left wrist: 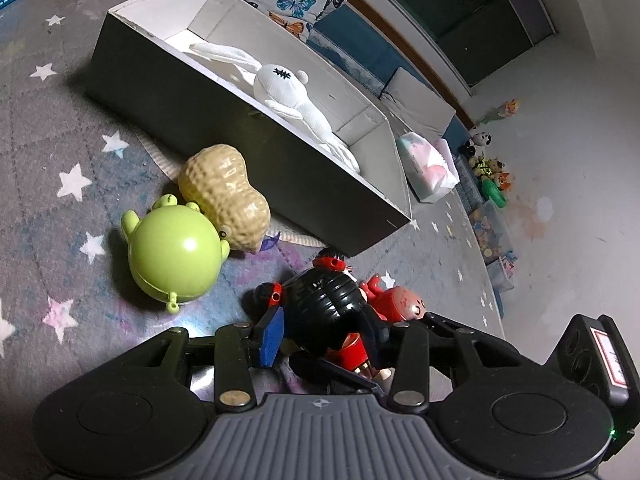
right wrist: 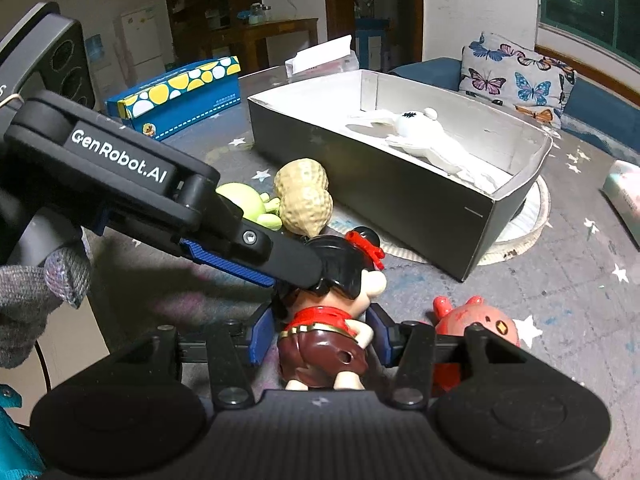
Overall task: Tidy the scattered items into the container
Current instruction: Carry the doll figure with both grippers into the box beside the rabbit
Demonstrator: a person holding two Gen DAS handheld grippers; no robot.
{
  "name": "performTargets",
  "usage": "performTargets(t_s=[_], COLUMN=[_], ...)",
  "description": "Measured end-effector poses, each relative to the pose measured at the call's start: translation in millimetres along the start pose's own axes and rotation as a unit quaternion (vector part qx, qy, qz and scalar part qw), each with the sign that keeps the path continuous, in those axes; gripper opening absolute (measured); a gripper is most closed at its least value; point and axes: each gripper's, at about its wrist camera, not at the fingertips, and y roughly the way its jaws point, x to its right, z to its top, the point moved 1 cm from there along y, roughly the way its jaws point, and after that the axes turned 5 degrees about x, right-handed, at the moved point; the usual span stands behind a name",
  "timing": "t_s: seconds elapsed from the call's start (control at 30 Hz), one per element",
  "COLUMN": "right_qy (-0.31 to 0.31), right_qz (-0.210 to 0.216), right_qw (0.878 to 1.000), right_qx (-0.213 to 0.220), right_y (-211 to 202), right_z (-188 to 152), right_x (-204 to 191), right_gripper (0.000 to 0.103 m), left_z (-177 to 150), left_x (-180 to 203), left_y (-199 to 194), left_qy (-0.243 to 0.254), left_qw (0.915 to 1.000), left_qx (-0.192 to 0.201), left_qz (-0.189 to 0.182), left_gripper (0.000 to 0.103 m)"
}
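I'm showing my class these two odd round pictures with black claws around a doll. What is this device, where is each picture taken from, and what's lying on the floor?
No robot here: a person holds two handheld grippers, each with a fisheye camera looking along its fingers. In the left one's picture, the left gripper straddles the black-haired doll at its head. In the right one's picture, the right gripper brackets its waist; whether either is actually squeezing is unclear. On the starry rug lie a peanut toy, a green toy and a red pig toy. The box holds a white plush rabbit.
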Motion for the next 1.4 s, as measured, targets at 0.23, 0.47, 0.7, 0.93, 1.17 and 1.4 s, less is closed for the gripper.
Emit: performTargets(t_s=[0.23, 0.47, 0.7, 0.93, 1.17, 1.4], right_qy=[-0.002, -0.017, -0.028, -0.010, 0.018, 0.028], right_qz=[-0.013, -0.038, -0.073, -0.093, -0.110, -0.122], right_qw=[1.000, 0.996, 0.990, 0.989, 0.991, 0.991], right_qx=[0.024, 0.078, 0.116, 0.113, 0.078, 0.045], right_y=[-18, -37, -26, 12, 48, 72], right_z=[6, 42, 91, 120, 115, 108], right_x=[-1, 3, 27, 64, 88, 95], right_gripper=[0.050, 0.050, 0.050, 0.050, 0.050, 0.050], left_z=[4, 34, 89, 129, 142, 141], left_x=[17, 43, 60, 56, 35, 26], left_y=[-11, -28, -14, 32, 76, 95], left_qy=[0.020, 0.043, 0.066, 0.069, 0.045, 0.050], left_qw=[0.9996, 0.9961, 0.9909, 0.9904, 0.9948, 0.9962], left_qx=[0.017, 0.067, 0.107, 0.111, 0.081, 0.063], left_qz=[-0.013, -0.037, -0.049, -0.047, -0.043, -0.033], left_gripper=[0.044, 0.044, 0.045, 0.044, 0.044, 0.044])
